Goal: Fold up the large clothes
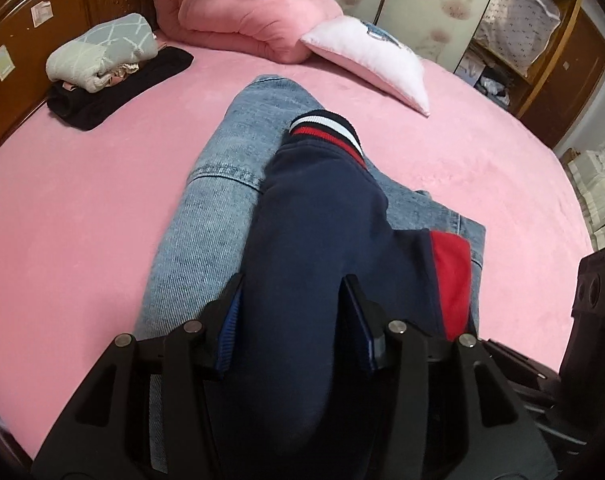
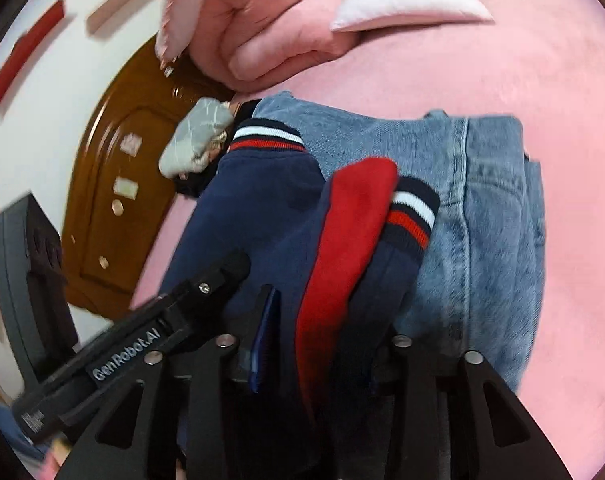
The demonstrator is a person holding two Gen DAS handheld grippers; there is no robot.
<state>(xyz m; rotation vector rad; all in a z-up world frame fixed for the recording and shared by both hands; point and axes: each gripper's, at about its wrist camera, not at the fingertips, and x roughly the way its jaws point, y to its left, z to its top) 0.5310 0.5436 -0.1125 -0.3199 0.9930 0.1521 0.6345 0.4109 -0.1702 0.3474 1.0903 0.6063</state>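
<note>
Both tongs, left gripper (image 1: 292,316) and right gripper (image 2: 326,320), clamp the navy jacket (image 1: 322,220); you lower it evenly, mid-bed (image 1: 82,220), cuffs aligned.

The navy knit cloth jacket (image 1: 318,216) looks soft and matt, its striped cuff (image 1: 326,132) ribbed. The faded blue denim garment (image 1: 206,216) shows coarse twill. The pink bedsheet (image 1: 82,220) is plush; the brown wooden headboard (image 1: 30,12) glossy.

Soft even light; fisheye edges; right view perhaps motion-blurred.
</note>
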